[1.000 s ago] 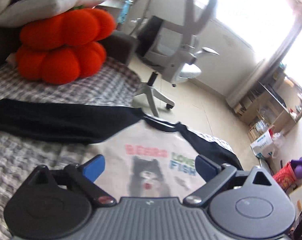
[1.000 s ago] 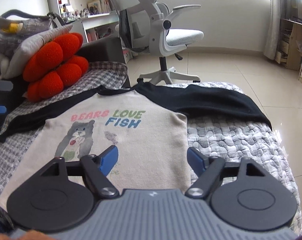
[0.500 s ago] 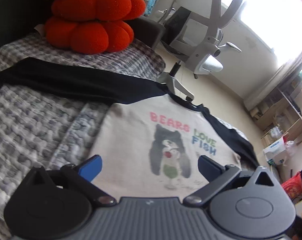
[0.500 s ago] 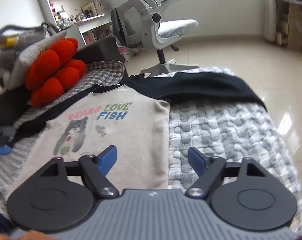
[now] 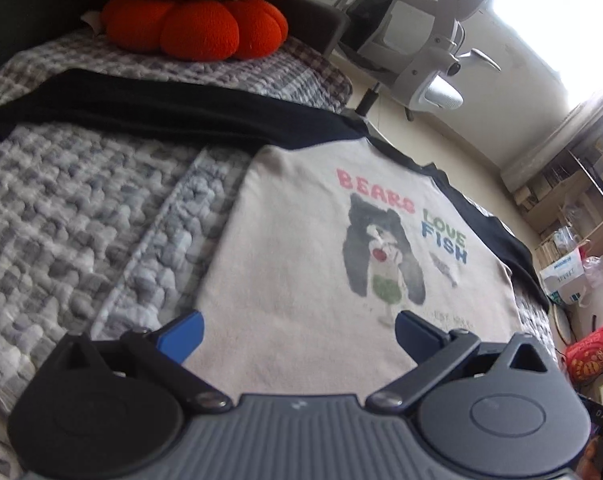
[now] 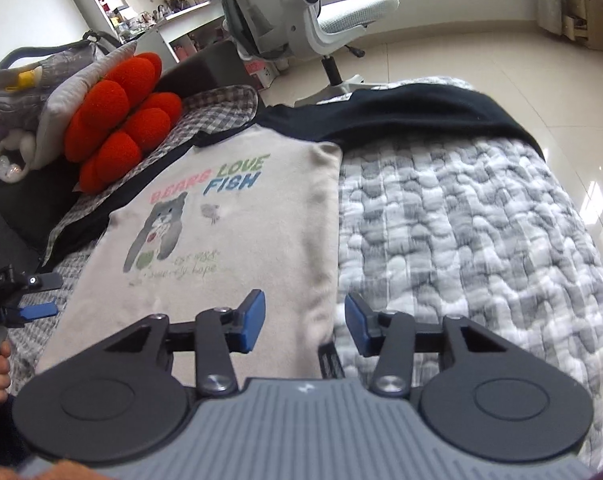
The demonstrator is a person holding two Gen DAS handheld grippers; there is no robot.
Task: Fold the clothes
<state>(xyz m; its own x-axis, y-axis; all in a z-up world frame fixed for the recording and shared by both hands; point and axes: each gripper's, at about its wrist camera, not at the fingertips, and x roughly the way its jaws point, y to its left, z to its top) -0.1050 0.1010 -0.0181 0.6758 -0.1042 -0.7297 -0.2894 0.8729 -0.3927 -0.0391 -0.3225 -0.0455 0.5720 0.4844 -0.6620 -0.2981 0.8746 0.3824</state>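
A beige shirt [image 5: 297, 248] with black sleeves and a bear print lies flat, front up, on a grey quilted bed [image 5: 73, 216]. It also shows in the right wrist view [image 6: 237, 232]. My left gripper [image 5: 297, 334] is open and empty, low over the shirt's hem near its left corner. My right gripper [image 6: 304, 322] is open, its jaws narrower than before, straddling the shirt's right side edge near the hem. One black sleeve [image 6: 413, 114] stretches out to the right, the other [image 5: 149, 108] to the left.
An orange cushion [image 5: 197, 8] and a grey pillow [image 6: 77, 80] sit at the head of the bed. A white office chair [image 6: 321, 12] stands on the tiled floor beyond. Shelves [image 5: 581, 208] and bags stand at the right. The bed's right edge [image 6: 581, 216] drops to the floor.
Both grippers have dropped lower toward the shirt's hem. The right gripper has shifted right to the shirt's side edge and its jaws have narrowed. The left gripper has shifted left.
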